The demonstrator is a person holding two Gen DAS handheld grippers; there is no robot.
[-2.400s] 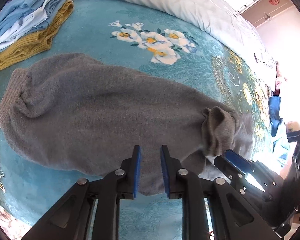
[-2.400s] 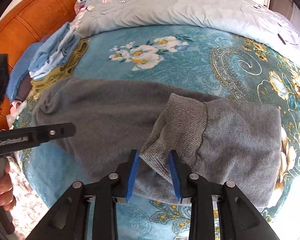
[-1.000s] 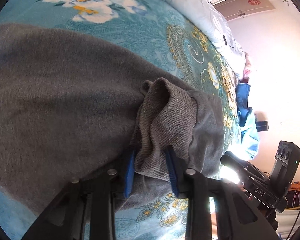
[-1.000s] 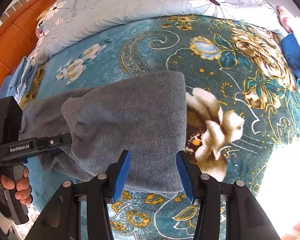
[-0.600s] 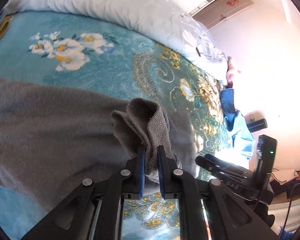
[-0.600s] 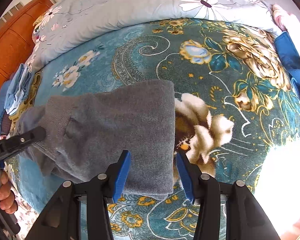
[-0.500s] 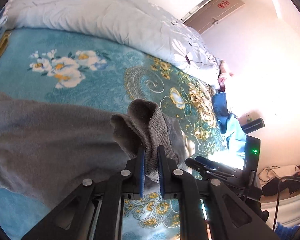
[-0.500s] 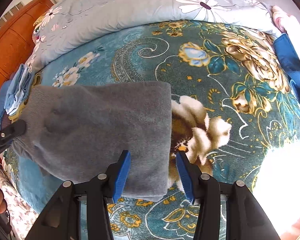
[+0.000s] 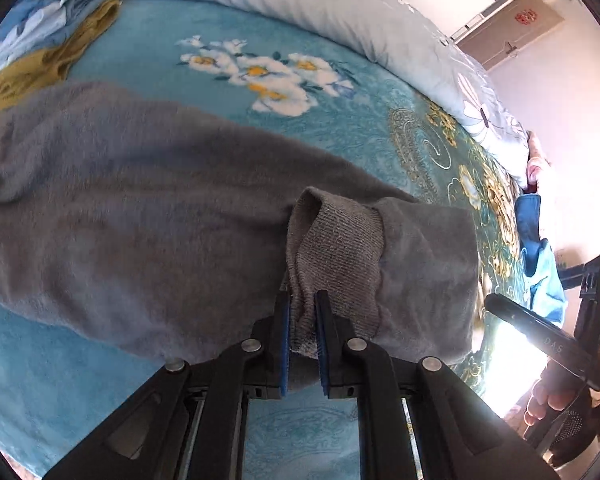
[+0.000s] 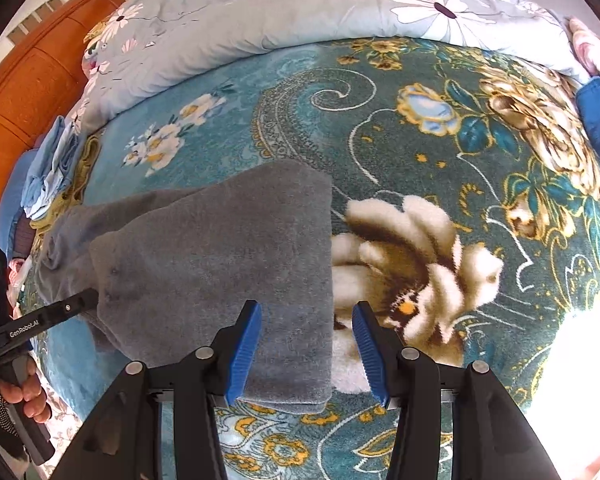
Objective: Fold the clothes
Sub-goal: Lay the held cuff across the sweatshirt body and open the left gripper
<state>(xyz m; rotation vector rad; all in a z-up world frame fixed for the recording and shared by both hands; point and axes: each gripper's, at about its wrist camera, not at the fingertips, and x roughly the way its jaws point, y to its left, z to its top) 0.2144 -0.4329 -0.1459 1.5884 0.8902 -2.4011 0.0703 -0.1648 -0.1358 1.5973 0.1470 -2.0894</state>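
Lifted since earlier, ribbed cuff (image 9: 340,248) sits pinched in left gripper (image 9: 302,336); right gripper (image 10: 306,344) half-open over sweater (image 10: 220,256), whose far end lies cut off.

- The far-left pile of folded blue and mustard-yellow clothes (image 9: 40,52) is cut off by the frame edge.
- The grey fleece garment (image 9: 148,216) hides the blanket beneath.
- Glare whites out the near-right blanket corner (image 10: 580,360).
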